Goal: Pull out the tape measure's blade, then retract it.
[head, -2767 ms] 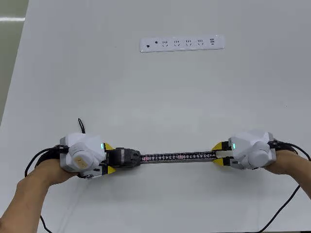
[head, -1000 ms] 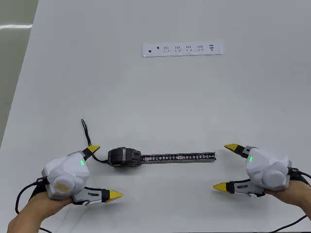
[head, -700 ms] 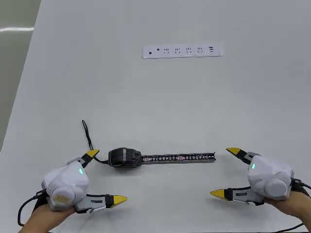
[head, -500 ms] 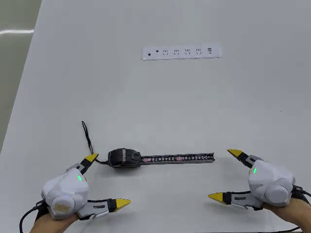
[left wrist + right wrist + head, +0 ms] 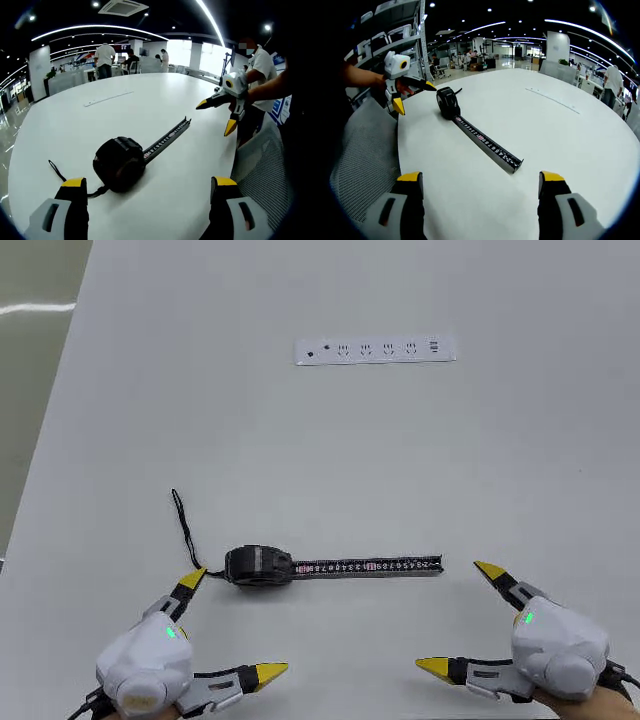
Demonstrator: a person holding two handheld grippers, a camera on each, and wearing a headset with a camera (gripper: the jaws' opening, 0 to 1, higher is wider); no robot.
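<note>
A black tape measure (image 5: pixel 257 565) lies on the white table (image 5: pixel 300 450), its dark blade (image 5: pixel 367 565) stretched out to the right and ending near the table's front middle. A thin black strap (image 5: pixel 184 523) trails from its left side. My left gripper (image 5: pixel 228 626) hovers open in front of and left of the case, apart from it; the case (image 5: pixel 119 163) lies between and beyond its yellow tips. My right gripper (image 5: pixel 464 618) stands open to the right of the blade's end (image 5: pixel 512 163), holding nothing.
A white power strip (image 5: pixel 375 349) lies at the far middle of the table. The table's left edge drops to a green floor (image 5: pixel 30 330). A mesh chair (image 5: pixel 360 150) stands beside the table, and people are in the background (image 5: pixel 105 60).
Both grippers have let go of the tape measure and drawn back toward the front edge, jaws wide. The tape measure stays put with its blade still out.
</note>
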